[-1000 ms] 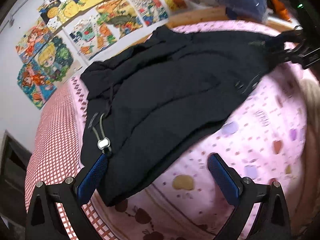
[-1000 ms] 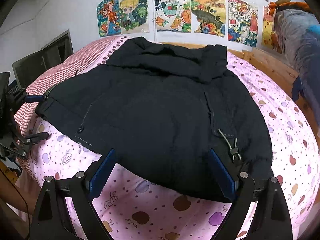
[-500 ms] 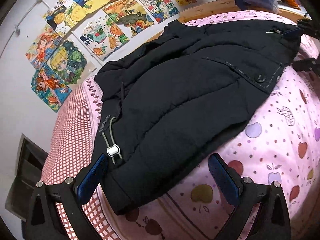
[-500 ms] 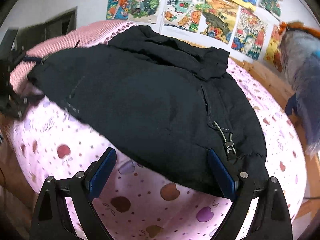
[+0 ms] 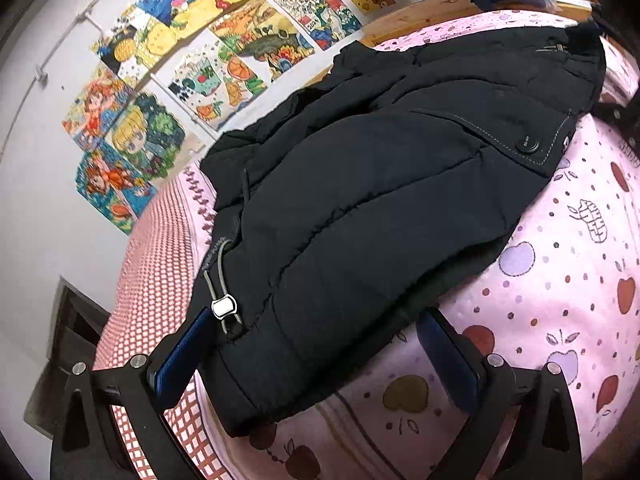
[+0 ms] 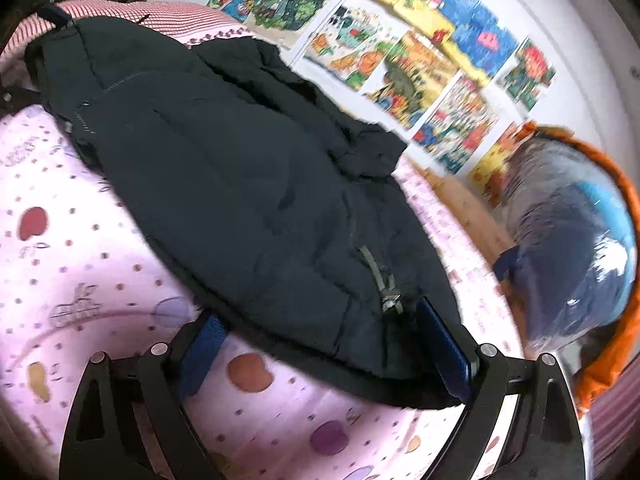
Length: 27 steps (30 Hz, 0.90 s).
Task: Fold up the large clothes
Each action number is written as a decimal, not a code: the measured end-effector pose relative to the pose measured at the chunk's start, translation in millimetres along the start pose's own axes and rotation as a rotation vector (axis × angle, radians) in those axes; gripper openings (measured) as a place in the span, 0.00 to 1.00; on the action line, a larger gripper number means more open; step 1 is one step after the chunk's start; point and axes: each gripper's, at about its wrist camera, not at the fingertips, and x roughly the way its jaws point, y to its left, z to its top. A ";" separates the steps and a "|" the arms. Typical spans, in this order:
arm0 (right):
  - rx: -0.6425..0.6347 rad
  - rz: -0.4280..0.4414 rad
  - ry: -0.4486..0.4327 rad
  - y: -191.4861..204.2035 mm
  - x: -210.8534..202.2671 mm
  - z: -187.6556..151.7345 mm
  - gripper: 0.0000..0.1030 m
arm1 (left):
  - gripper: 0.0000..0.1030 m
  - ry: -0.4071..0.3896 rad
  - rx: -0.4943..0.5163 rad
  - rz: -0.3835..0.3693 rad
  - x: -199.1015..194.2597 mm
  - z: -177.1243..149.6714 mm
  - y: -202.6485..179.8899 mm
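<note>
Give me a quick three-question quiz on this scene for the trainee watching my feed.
1. True or false: the left gripper is shut on the jacket.
2. Multiple choice: the white toggle in the left wrist view sits nearest to
A. the snap button
B. the left gripper's left finger
C. the posters
3. Fill in: the jacket lies on a pink ____ printed with fruit.

Key
1. False: its jaws are open, straddling the hem.
2. B
3. Sheet. The right gripper is open at the hem too.
</note>
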 end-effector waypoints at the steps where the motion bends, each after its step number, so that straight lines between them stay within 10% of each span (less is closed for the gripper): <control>1: 0.002 -0.011 -0.013 0.1 0.1 1.5 0.88 | 1.00 -0.014 0.010 0.021 -1.0 -0.6 -2.3; 9: 0.018 0.042 -0.105 1.3 -2.4 10.6 0.86 | 1.00 -0.125 0.044 0.113 -9.3 1.9 -13.7; 13: 0.014 0.080 -0.138 2.0 -2.8 11.9 0.59 | 0.97 -0.153 0.029 0.147 -8.1 4.3 -13.0; 17: 0.038 0.078 -0.167 0.1 -4.6 14.3 0.41 | 0.61 -0.154 0.017 0.186 -4.3 7.1 -9.0; 27: 0.270 0.101 -0.206 -31.0 -6.1 36.7 0.11 | 0.14 -0.238 -0.030 0.180 -22.2 21.6 10.0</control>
